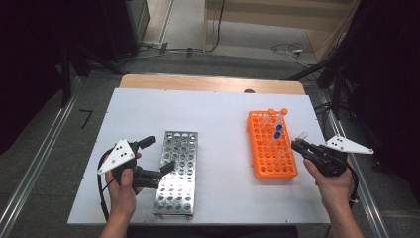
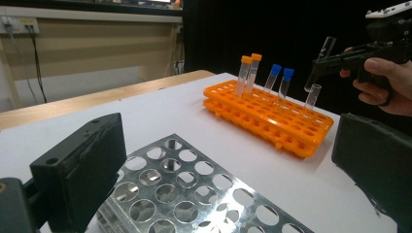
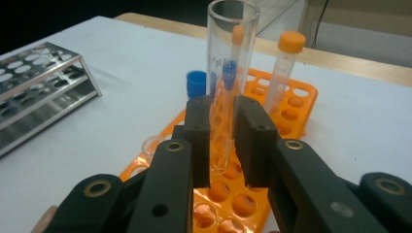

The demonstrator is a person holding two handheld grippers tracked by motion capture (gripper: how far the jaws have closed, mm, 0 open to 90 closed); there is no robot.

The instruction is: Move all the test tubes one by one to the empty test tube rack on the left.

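The perforated steel tube rack (image 1: 177, 171) lies on the white table top (image 1: 218, 124), left of centre. The orange plastic tube rack (image 1: 270, 148) lies well apart to its right. Four capped tubes (image 1: 275, 123) stand in its far rows. An uncapped glass tube (image 2: 311, 97) stands nearer its right edge.

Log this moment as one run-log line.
right gripper: shut on open glass tube, above orange rack | left gripper: open, at metal rack
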